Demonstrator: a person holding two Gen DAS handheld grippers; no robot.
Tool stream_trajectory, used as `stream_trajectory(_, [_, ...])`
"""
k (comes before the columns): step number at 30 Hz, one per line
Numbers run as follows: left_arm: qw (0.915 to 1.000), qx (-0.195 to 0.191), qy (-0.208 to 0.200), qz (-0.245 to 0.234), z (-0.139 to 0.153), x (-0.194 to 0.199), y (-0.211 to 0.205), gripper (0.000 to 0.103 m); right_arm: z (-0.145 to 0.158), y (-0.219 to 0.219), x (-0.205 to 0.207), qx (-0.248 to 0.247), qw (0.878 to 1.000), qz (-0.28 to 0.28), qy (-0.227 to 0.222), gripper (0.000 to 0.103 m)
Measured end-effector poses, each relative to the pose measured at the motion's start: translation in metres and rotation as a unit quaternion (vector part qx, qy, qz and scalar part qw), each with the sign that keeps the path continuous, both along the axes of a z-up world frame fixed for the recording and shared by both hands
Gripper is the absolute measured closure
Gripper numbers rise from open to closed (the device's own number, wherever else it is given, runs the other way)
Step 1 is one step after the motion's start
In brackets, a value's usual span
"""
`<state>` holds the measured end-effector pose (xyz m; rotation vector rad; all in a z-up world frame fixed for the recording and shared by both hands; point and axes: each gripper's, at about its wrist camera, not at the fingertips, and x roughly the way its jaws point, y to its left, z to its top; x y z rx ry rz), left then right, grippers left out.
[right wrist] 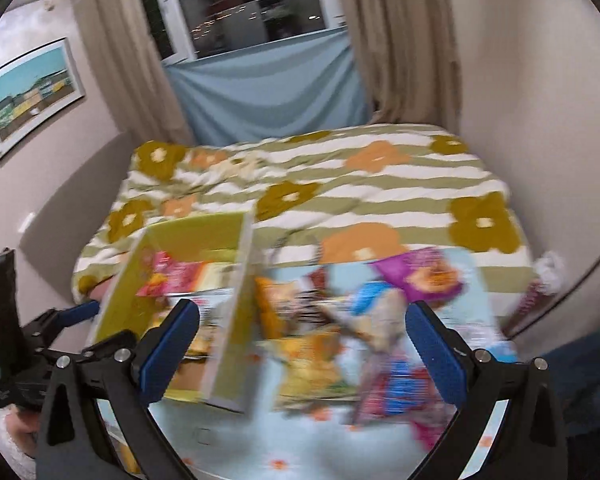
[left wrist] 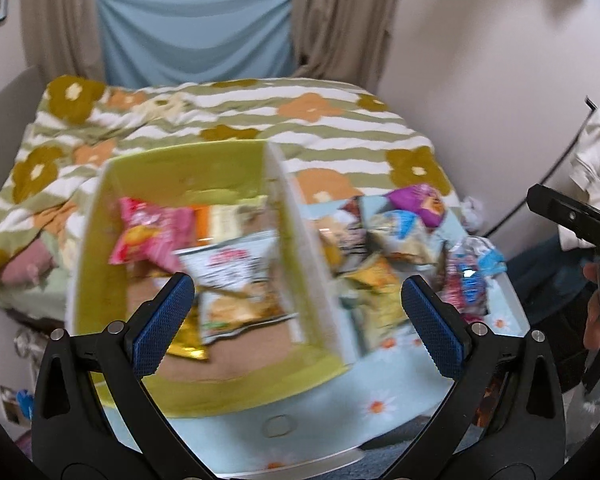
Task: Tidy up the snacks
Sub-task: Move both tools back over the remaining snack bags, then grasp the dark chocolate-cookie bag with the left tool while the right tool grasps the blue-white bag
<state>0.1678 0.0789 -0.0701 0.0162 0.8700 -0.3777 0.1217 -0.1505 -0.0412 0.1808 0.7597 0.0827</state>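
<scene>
Both my left hand-held gripper (left wrist: 296, 316) and right hand-held gripper (right wrist: 302, 344) hang released (nothing held), hovering above the yellow-green box (left wrist: 236, 152), loose snack packets (left wrist: 384, 256) just right of it.

- The yellow-green box (left wrist: 188, 390) sits open, just ahead of the left claw (left wrist: 296, 312), with a pink bag (left wrist: 152, 236) and a white bag (left wrist: 236, 280) lying inside.
- A loose pile of snack bags (right wrist: 340, 340) lies right of the box, ahead of the right claw (right wrist: 302, 344).
</scene>
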Motion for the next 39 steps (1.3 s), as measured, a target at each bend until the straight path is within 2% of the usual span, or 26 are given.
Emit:
stream_trajectory(4, [0.9994, -0.01, 0.013, -0.031, -0.003, -0.007, -0.058, 0.0, -0.002, -0.058, -0.011, -0.011, 0.999, -0.031, 0.014, 0.0])
stream_trajectory(10, [0.9967, -0.012, 0.042, -0.069, -0.02, -0.013, -0.14, 0.0, -0.018, -0.132, -0.016, -0.004, 0.999, -0.036, 0.041, 0.0])
stream_trajectory(18, [0.9909, -0.017, 0.094, -0.095, -0.064, -0.004, -0.216, 0.0, -0.062, -0.188, -0.008, 0.016, 0.997, -0.01, 0.079, 0.0])
stream_trajectory(26, [0.9865, -0.023, 0.14, -0.082, -0.117, 0.013, -0.244, 0.0, -0.124, -0.212, 0.021, 0.029, 0.992, 0.046, 0.116, 0.0])
stream_trajectory(35, [0.9832, -0.015, 0.17, -0.063, -0.154, 0.02, -0.259, 0.0, -0.166, -0.211, 0.042, 0.058, 0.984, 0.089, 0.14, 0.0])
stream_trajectory(37, [0.9828, -0.007, 0.173, -0.064, -0.158, 0.02, -0.261, 0.008, -0.172, -0.21, 0.045, 0.06, 0.983, 0.094, 0.144, 0.0])
stream_trajectory(39, [0.9828, -0.008, 0.173, -0.065, -0.159, 0.02, -0.261, 0.01, -0.178, -0.209, 0.049, 0.066, 0.982, 0.099, 0.149, 0.0])
